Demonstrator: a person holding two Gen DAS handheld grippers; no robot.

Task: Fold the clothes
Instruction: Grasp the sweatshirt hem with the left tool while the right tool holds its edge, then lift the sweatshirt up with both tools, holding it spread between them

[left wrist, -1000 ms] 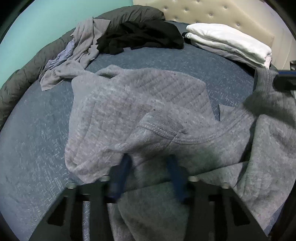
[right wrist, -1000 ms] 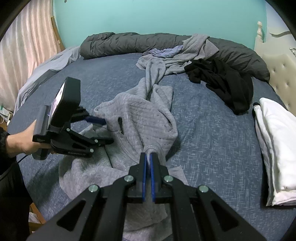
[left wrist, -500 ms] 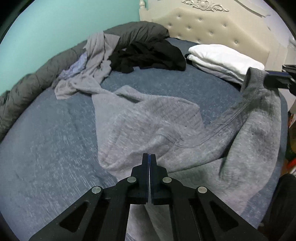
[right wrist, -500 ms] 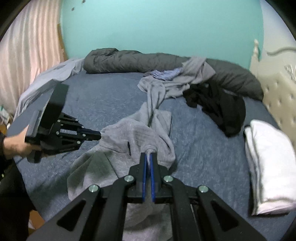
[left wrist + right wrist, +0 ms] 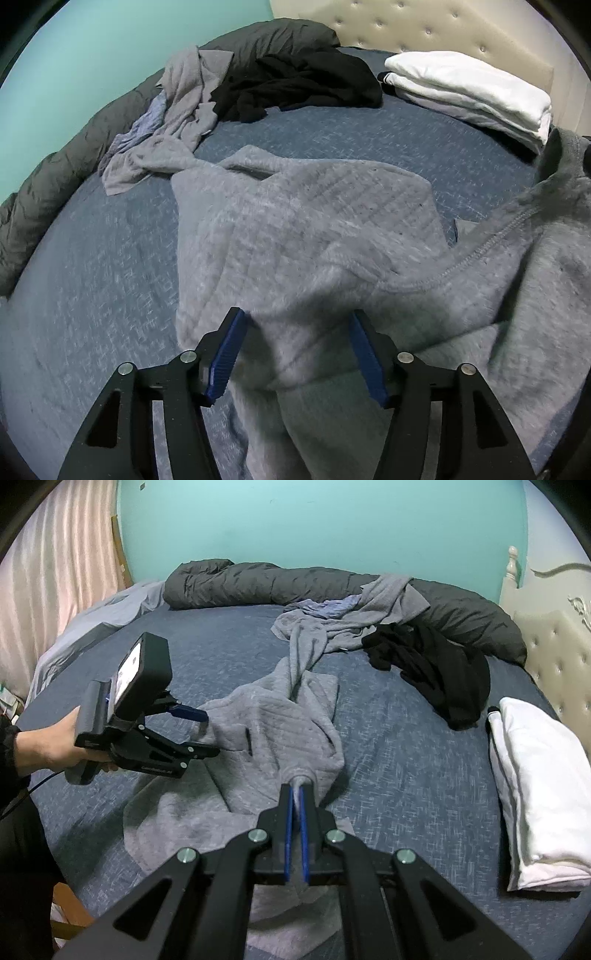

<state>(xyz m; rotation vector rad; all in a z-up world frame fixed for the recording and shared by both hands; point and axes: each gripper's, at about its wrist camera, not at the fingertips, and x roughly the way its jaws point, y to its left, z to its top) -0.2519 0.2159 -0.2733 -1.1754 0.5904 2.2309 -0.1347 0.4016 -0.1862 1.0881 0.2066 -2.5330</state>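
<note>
A grey quilted sweatshirt point(image 5: 306, 236) lies rumpled on the blue bed point(image 5: 96, 266); it also shows in the right wrist view point(image 5: 273, 731). My left gripper point(image 5: 297, 326) is open, its blue pads either side of a fold of the sweatshirt, not clamping it. It shows from outside in the right wrist view point(image 5: 201, 734), held by a hand, at the sweatshirt's left edge. My right gripper point(image 5: 296, 794) is shut on a bunched edge of the sweatshirt and holds it just above the bed.
A black garment point(image 5: 436, 664), a pile of grey and light blue clothes point(image 5: 354, 613) and a rolled dark duvet point(image 5: 288, 583) lie at the far side. Folded white cloth point(image 5: 535, 775) lies at the right, by the padded headboard point(image 5: 554, 642).
My left gripper was open, shut on the sweatshirt half a second ago, and is open again now. The right gripper keeps its hold; the sweatshirt has settled lower on the bed.
</note>
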